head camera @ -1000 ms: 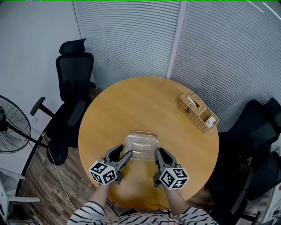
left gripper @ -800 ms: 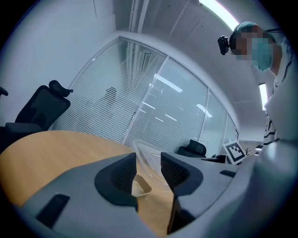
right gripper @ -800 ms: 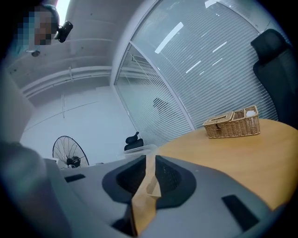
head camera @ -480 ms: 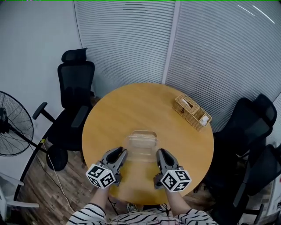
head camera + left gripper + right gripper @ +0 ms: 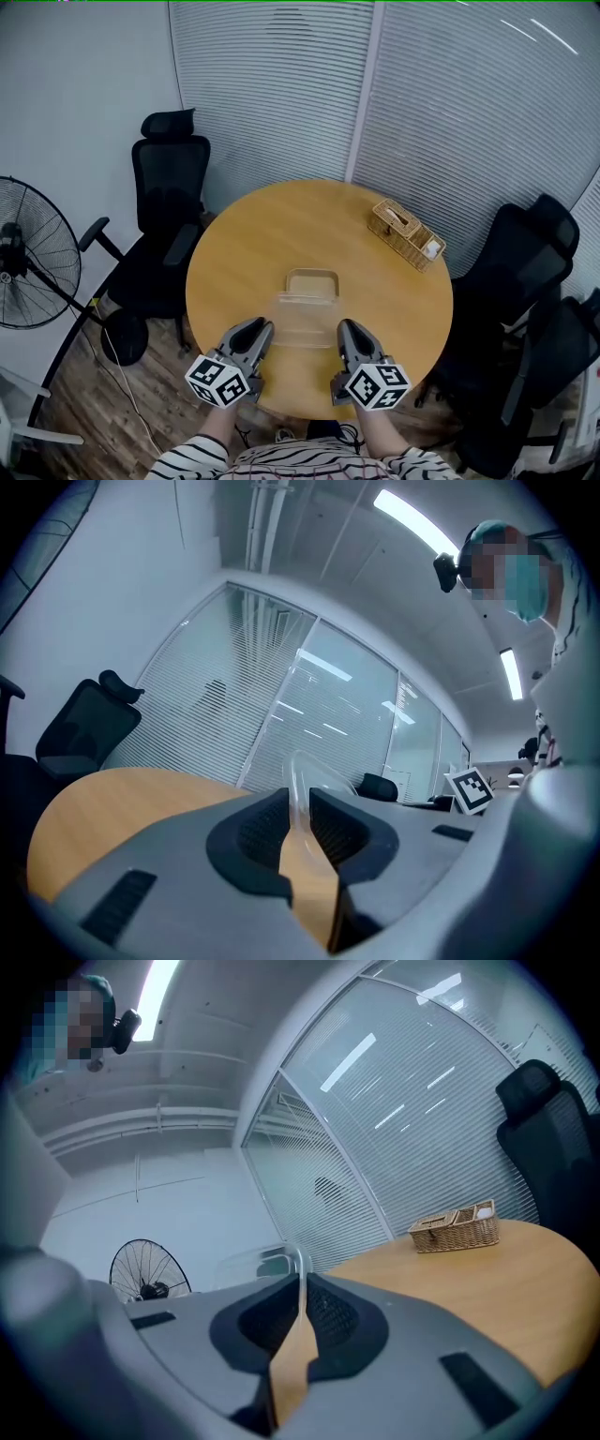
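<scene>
A clear plastic lid (image 5: pixel 303 323) hangs level between my two grippers, above the near part of the round wooden table (image 5: pixel 281 220). My left gripper (image 5: pixel 260 333) is shut on its left rim and my right gripper (image 5: pixel 347 335) on its right rim. Just beyond the lid, an open clear container (image 5: pixel 312 281) sits on the table. In the left gripper view the jaws (image 5: pixel 298 822) pinch the thin lid edge (image 5: pixel 302 775). The right gripper view shows the same grip (image 5: pixel 302 1312) on the lid (image 5: pixel 262 1262).
A wicker basket (image 5: pixel 405 233) (image 5: pixel 457 1227) stands at the table's far right edge. Black office chairs stand at the left (image 5: pixel 173 187) and right (image 5: pixel 520 262). A floor fan (image 5: pixel 28 253) is far left. Blinds cover glass walls behind.
Both grippers have lifted the clear lid off the container and drawn it toward the person. The container stays on the table, now uncovered.
</scene>
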`<state>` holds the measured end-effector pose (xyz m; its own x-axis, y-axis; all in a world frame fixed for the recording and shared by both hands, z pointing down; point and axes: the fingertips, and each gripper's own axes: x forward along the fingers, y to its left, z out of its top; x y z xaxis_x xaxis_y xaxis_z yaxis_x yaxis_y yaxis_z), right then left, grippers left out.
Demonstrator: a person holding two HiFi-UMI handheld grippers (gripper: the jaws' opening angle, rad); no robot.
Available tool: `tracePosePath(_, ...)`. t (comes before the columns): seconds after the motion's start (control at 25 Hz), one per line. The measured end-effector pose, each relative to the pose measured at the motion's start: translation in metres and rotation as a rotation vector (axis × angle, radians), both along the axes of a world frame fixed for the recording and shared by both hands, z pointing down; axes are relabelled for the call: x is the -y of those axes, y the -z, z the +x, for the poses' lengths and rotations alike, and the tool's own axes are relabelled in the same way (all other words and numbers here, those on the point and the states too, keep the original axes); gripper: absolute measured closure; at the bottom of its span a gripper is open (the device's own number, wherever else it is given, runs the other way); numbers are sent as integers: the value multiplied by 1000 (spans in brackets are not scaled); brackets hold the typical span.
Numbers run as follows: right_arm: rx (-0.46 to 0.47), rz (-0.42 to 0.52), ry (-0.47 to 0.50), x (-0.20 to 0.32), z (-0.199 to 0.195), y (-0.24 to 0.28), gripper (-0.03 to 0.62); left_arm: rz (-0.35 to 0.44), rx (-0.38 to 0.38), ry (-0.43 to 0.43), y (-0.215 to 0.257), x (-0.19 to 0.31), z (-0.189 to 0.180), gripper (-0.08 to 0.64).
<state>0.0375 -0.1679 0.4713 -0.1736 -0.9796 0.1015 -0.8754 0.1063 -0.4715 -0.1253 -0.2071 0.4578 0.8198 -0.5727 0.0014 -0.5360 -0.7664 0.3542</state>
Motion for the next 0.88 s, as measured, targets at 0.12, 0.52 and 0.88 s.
tracePosePath(0.12, 10, -2, -13, -20, -9, 3, 549, 1, -2, -14, 3, -19, -9, 476)
tracePosePath(0.52, 9, -20, 3, -64, -18, 11, 551, 13, -10, -10, 14, -67, -18, 477)
tracePosePath(0.88, 4, -58, 67, -82, 7, 10, 551, -7, -28, 56, 17, -95, 5, 480)
